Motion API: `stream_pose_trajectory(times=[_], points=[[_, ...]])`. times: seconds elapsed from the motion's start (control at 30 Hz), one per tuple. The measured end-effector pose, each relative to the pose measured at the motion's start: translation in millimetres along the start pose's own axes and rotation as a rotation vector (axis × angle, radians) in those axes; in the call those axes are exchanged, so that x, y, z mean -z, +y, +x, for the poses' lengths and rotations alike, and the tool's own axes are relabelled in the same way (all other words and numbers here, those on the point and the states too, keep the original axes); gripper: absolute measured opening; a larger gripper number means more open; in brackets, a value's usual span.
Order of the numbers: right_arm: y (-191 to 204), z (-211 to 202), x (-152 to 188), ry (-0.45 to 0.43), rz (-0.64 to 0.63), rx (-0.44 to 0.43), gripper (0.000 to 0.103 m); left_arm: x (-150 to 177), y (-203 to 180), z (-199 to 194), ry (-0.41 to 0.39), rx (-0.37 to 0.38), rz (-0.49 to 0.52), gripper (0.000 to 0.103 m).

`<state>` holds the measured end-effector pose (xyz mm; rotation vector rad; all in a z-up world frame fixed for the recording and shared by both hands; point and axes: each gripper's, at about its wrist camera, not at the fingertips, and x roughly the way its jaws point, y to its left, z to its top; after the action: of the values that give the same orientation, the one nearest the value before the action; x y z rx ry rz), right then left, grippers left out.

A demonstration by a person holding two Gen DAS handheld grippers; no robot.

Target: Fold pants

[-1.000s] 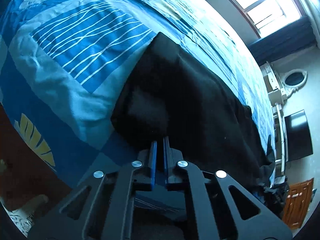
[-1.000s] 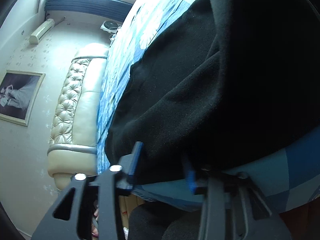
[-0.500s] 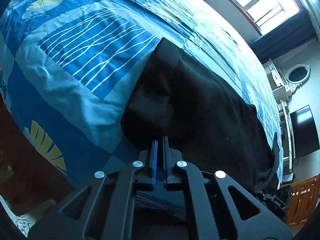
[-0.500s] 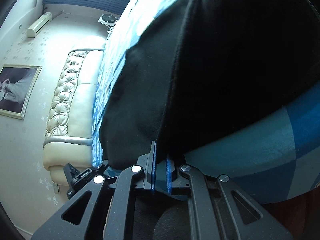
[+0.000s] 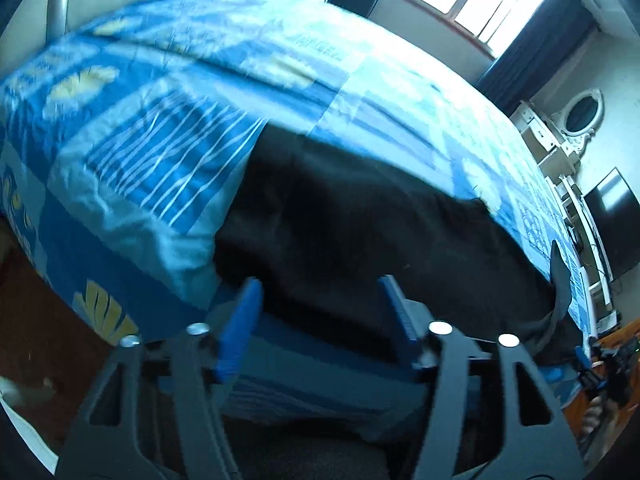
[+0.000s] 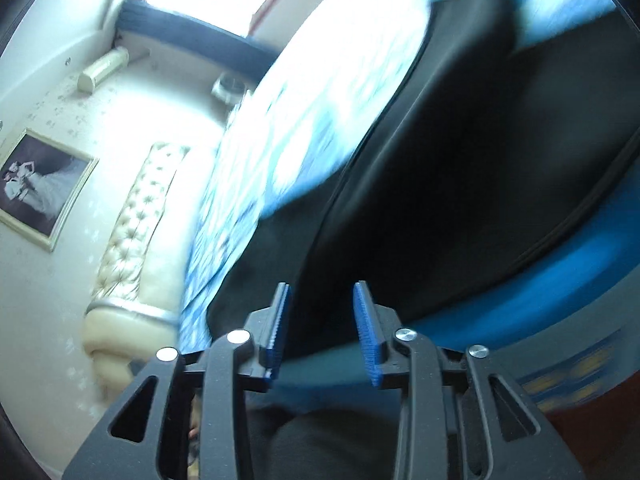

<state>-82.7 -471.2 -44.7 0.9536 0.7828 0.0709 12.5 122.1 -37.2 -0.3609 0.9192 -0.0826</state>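
Motion blur smeared the bedspread (image 5: pixel 168 128) across the left wrist view, so its leaf prints read only as pale smudges. The pants (image 5: pixel 360 232) were so dark that their folds and seams could not be made out, and their far end ran behind the right edge. In the right wrist view the pants (image 6: pixel 460 184) were cut off by the frame, and the framed picture (image 6: pixel 40 188) was too small to read.

No text, label, brand, number or sign can be read in either wrist view; both pictures are motion-blurred.
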Motion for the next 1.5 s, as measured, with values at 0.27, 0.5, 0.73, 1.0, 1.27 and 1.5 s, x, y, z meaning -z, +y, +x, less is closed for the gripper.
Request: stream_pose_trajectory(times=[0.27,0.5,0.73,1.0,1.27,1.5], points=[[-132,-113,-116,-0.215,0.070,0.242,0.055,3,-70,17,-0.049,0.025,0.153,0.085],[-193,-105,-159,-0.173,0.107,0.361,0.055,22,-109,47,0.015,0.020,0.153,0.086],[-201,-69,-160,-0.038,0.013,0.427,0.016,37,-129,58,0.031,0.002,0.198,0.087],[-163,-70,-179,-0.099,-0.201,0.566,0.008,40,-132,65,0.041,-0.022,0.188,0.089],[-180,-53,-186,-0.072,-0.223,0.656,0.008,40,-132,67,0.038,-0.026,0.183,0.090],[-196,-59,-191,-0.056,-0.114,0.611,0.020,39,-129,68,0.038,-0.014,0.197,0.090]])
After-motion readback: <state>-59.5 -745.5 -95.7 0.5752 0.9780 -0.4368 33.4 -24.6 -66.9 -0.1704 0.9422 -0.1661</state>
